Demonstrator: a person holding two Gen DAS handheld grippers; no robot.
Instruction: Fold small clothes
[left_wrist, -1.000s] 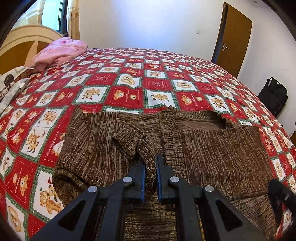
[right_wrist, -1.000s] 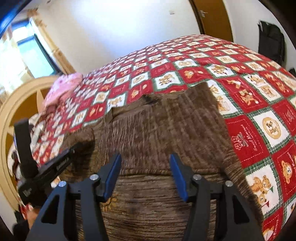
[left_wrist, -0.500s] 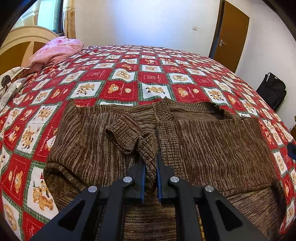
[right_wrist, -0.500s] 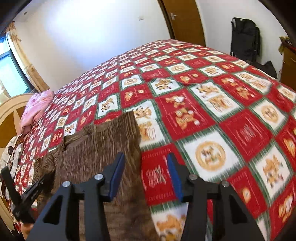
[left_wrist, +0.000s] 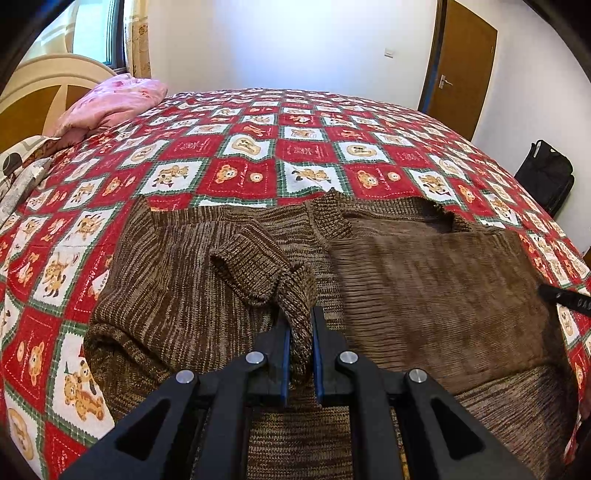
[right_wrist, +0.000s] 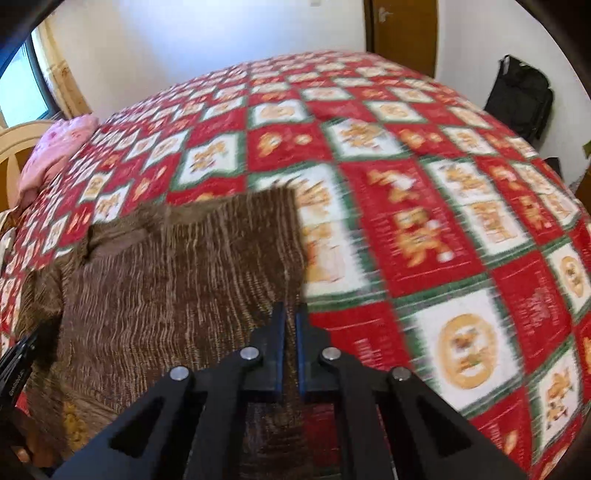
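Observation:
A brown knitted sweater (left_wrist: 424, 288) lies flat on the red patchwork quilt (left_wrist: 251, 147), its neck toward the far side. One sleeve (left_wrist: 255, 266) is folded over the sweater's body. My left gripper (left_wrist: 298, 321) is shut on that sleeve's cuff. In the right wrist view, which is blurred, my right gripper (right_wrist: 290, 314) is shut on the right side edge of the sweater (right_wrist: 166, 280), where brown knit shows between the blue pads. The tip of the right gripper (left_wrist: 565, 295) shows at the far right of the left wrist view.
A pink pillow (left_wrist: 110, 103) and a curved wooden headboard (left_wrist: 33, 96) are at the far left of the bed. A black bag (left_wrist: 546, 173) stands on the floor by the right wall, near a brown door (left_wrist: 461, 66). The quilt spreads wide beyond the sweater.
My right gripper has swung from over the sweater's body to its right edge, and its jaws have closed there. The left gripper has kept still with the cuff in it.

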